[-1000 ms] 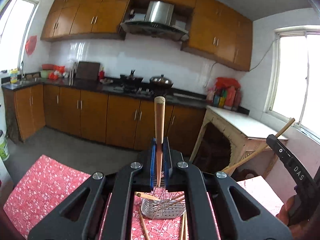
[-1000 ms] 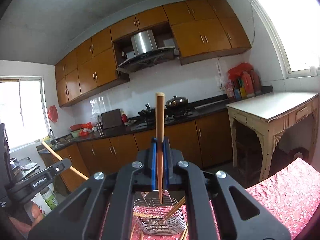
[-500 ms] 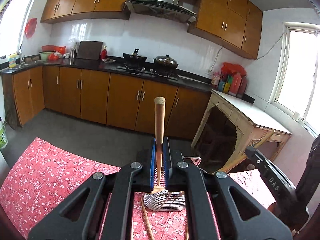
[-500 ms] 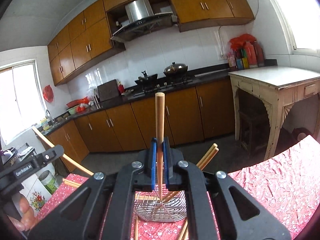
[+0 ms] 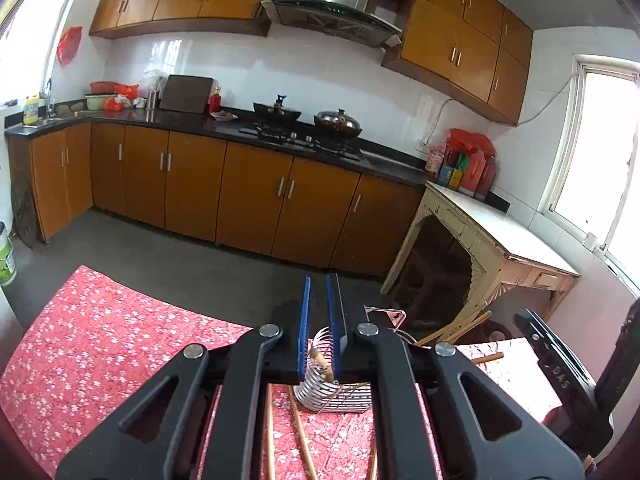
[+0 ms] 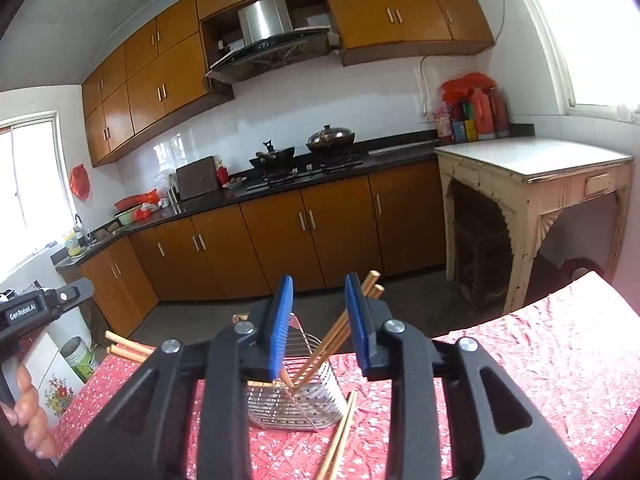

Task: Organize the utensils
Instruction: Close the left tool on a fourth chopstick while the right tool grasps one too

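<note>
A wire and perforated-steel utensil basket (image 6: 296, 404) stands on the red floral tablecloth (image 6: 520, 360); it also shows in the left wrist view (image 5: 336, 392). Several wooden chopsticks (image 6: 336, 332) lean inside it. My right gripper (image 6: 318, 320) is open and empty just above the basket. My left gripper (image 5: 318, 328) has its blue pads slightly apart and holds nothing; a chopstick end (image 5: 320, 362) lies in the basket below it. Loose chopsticks (image 5: 300, 436) lie on the cloth in front of the basket, and another (image 6: 340, 436) lies to its right.
The other gripper's black body (image 5: 560, 380) is at the right in the left wrist view, and at the far left (image 6: 40, 304) in the right one. A cream side table (image 6: 532, 184) and brown kitchen cabinets (image 6: 280, 240) stand beyond the table edge.
Both grippers tilted down toward the basket and opened. The chopstick each one held upright has dropped into the basket.
</note>
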Tool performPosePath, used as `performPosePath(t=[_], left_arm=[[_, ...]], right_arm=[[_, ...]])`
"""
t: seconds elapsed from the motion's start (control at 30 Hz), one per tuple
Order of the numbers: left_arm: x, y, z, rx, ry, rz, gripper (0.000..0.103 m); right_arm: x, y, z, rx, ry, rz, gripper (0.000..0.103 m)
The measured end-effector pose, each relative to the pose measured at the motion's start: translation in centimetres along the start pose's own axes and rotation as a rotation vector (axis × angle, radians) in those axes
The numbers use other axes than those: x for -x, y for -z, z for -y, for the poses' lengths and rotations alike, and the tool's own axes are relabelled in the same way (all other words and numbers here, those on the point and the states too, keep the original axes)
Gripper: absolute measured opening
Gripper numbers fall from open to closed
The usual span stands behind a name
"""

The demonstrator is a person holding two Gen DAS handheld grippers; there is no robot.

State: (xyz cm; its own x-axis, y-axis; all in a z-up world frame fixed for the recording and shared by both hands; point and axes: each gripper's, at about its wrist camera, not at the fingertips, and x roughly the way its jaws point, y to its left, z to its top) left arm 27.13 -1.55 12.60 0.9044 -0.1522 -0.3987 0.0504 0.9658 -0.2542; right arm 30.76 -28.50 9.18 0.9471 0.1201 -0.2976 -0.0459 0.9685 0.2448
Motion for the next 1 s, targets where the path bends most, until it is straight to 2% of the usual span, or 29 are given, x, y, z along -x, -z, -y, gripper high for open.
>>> performPosePath(t=[0.07, 0.13, 0.2, 0.4, 0.57, 0.7, 0.8, 1.0], left_arm=[[1.1, 0.1, -0.4, 0.002, -0.009, 0.011, 0.009], [2.3, 0.3, -0.9, -0.002, -0.023, 0.025, 0.015], [3.8, 1.1, -1.8, -0.012, -0.056, 0.047, 0.033], [5.1, 4.7, -4.7, -0.05, -0.133, 0.022, 0.034], [1.4, 9.9, -6.2, -0.073, -0.155, -0.133, 0.034], [-2.2, 14.4, -6.0, -0.091, -0.114, -0.279, 0.034], [-4.0, 17.1, -5.5, -0.114, -0.093, -0.352, 0.034], [-5.5, 19.8, -4.3, -0.154, -0.084, -0.407, 0.034]], right_arm=[[1.1, 0.4, 0.5, -0.006, 0.004, 0.001, 0.029], [2.4, 1.2, 1.2, -0.016, 0.01, -0.009, 0.029], [3.3, 2.3, 1.9, -0.028, 0.019, -0.035, 0.029], [3.9, 7.6, 4.7, -0.061, 0.078, -0.18, 0.029], [0.9, 13.3, 5.1, -0.094, 0.048, -0.376, 0.029], [-1.3, 16.8, 3.3, -0.074, -0.006, -0.489, 0.027], [-2.5, 18.5, 2.0, -0.043, -0.019, -0.534, 0.027], [-4.0, 20.7, 0.3, 0.023, -0.009, -0.57, 0.027]])
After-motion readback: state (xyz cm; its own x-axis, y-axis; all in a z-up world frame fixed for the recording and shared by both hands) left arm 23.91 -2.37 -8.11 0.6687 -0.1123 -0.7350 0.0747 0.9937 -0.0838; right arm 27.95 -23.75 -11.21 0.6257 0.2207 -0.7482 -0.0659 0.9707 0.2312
